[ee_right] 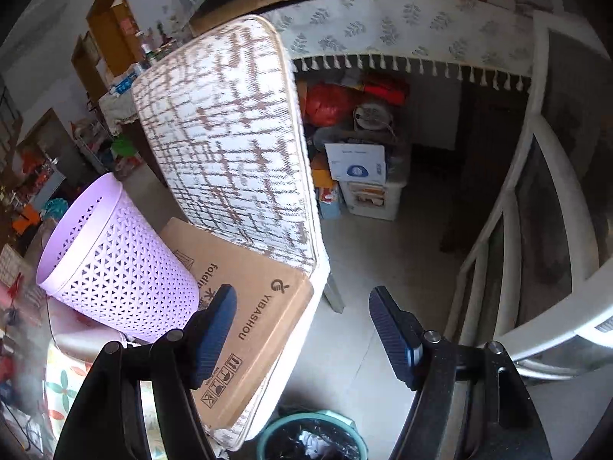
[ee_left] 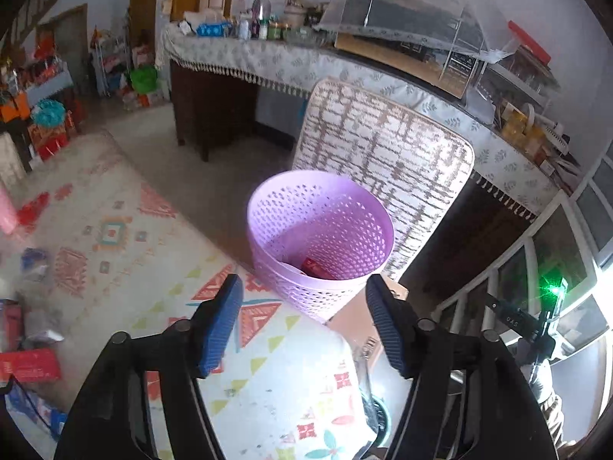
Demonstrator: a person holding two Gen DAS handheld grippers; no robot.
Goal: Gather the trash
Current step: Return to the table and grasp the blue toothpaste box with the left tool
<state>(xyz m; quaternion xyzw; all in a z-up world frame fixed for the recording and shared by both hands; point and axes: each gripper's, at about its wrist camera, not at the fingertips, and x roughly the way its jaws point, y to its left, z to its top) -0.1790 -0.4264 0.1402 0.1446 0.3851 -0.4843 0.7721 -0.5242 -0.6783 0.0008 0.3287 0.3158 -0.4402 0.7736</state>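
You are holding both hand-held grippers spread and empty: the left hand-held gripper (ee_left: 304, 326) is pointing straight at the purple basket (ee_left: 322, 237) just ahead, red trash (ee_left: 318, 268) lying inside, while your right hand-held gripper (ee_right: 302, 329) is seeing it off to its left, farther away
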